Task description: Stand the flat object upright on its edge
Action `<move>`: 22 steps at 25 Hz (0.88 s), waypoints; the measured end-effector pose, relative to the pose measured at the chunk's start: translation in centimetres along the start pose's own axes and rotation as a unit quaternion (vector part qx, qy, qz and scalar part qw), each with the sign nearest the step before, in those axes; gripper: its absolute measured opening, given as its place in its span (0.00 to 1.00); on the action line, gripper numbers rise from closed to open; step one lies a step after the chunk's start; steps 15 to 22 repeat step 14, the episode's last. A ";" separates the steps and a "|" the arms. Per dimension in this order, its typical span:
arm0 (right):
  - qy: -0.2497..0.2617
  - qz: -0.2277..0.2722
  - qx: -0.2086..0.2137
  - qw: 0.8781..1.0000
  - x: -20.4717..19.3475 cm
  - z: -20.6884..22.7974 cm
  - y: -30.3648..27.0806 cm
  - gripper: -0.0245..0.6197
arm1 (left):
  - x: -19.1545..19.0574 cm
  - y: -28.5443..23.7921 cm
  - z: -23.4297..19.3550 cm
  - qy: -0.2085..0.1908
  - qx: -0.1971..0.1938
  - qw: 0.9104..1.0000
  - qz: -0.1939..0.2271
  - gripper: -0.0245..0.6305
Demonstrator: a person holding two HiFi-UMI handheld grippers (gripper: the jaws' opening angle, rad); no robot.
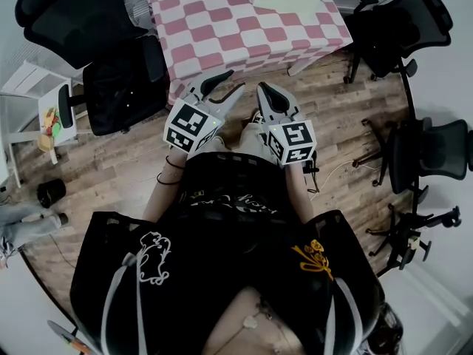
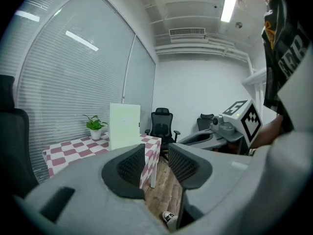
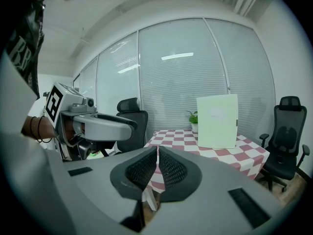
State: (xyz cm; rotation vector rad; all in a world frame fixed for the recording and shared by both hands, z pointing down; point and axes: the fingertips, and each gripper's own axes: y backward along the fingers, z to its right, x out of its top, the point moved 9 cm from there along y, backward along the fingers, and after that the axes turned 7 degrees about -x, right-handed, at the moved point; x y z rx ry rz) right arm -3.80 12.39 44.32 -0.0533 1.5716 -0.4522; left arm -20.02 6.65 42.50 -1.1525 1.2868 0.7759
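Pale green flat board (image 3: 217,120) noted on the pink-and-white checked counter (image 3: 247,153), upright on its lower edge, near a potted plant (image 3: 194,117). No prop or backing seen behind it; cannot tell whether resting against anything. Task judged complete on present evidence.

Left claw (image 2: 156,153) found with jaws apart, nothing between them except distant floor and counter corner. Right claw (image 3: 157,152) found with jaws together, pads meeting, nothing pinched. Both held close to the body over the wooden floor (image 1: 355,124), well apart from counter and board.

Risks, as judged:
- Toppling. Thin board, tall for its footing, standing on cloth. Likely to fall flat from a knock to the counter, a tug on the cloth, or a brush from a sleeve.
- Contact on re-approach. Any return of either claw for adjustment liable to clip the top edge and lever the board over, possibly onto the plant.
- Sliding. Possible slow slip of the lower edge across the fabric, if leaning at all.

Recommended: no further touching, and any withdrawal kept clear of the counter.
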 end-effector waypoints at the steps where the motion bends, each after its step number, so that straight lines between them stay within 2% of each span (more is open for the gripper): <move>1: 0.001 0.000 0.001 1.000 0.0 -0.1 0.1 0.07 | 0.0 0.0 0.1 -0.001 -0.001 1.000 0.000 0.28; 9: 0.000 -0.003 -0.003 1.000 -0.9 -0.3 1.2 0.07 | -0.5 -0.5 0.8 -0.005 -0.015 1.000 -0.004 0.28; 22: 0.005 -0.001 -0.001 1.000 -1.2 0.0 1.2 0.07 | -0.7 -0.6 0.9 -0.008 -0.012 1.000 -0.001 0.28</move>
